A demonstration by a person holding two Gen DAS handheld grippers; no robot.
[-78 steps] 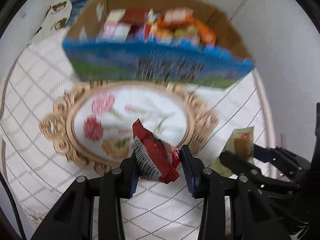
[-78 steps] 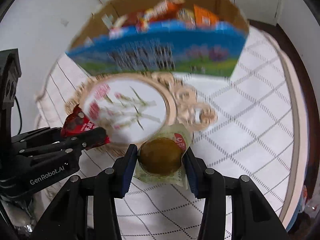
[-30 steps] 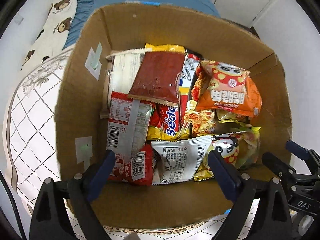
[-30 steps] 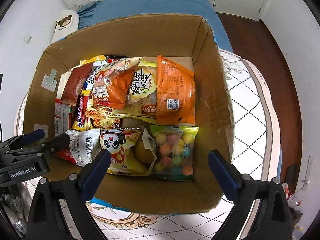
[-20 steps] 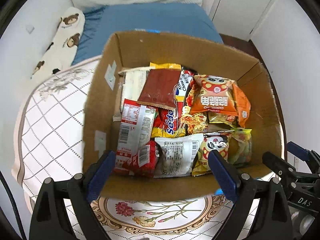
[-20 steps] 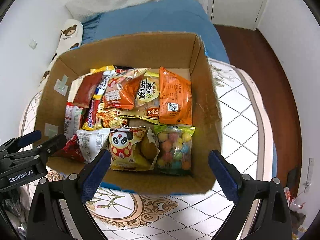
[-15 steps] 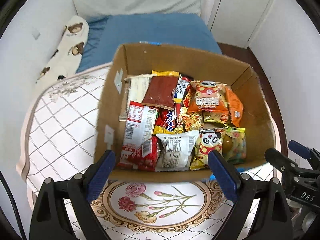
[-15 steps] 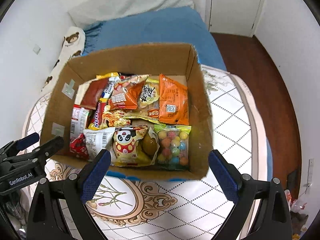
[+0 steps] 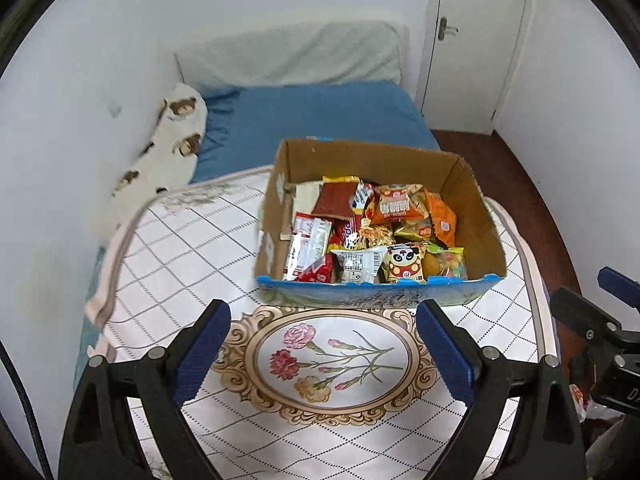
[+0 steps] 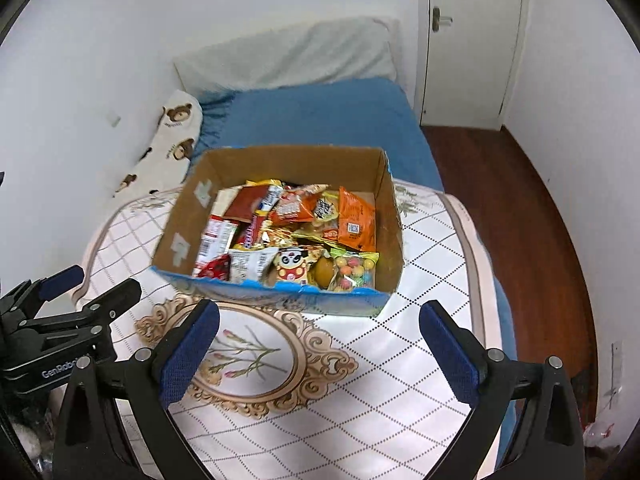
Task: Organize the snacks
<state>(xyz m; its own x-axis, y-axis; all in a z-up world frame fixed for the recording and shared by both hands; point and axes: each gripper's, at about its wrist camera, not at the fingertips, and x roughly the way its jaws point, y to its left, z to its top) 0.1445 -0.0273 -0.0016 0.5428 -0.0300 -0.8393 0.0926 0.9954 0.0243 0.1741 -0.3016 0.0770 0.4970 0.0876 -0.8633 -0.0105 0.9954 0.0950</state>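
Note:
A cardboard box [image 9: 476, 216] with a blue printed front stands on the table; it also shows in the right wrist view [image 10: 188, 216]. It holds several snack packets, among them a red packet [image 9: 316, 273] at the front left and a brown round snack in clear wrap [image 10: 323, 270] at the front. My left gripper [image 9: 323, 354] is open and empty, held back from the box above the table. My right gripper [image 10: 319, 354] is open and empty too, to the right of the left one.
The table has a white checked cloth [image 9: 172, 256] with a gold-framed flower emblem [image 9: 332, 364]. Behind the table is a bed with a blue sheet [image 9: 316, 116], a bear-print pillow [image 9: 168, 148], and a door [image 9: 476, 40]. Wood floor [image 10: 516, 208] lies to the right.
Both grippers were shut on snacks, then opened over the box and let them go into it. Both have since pulled back and up, so the box looks smaller and farther.

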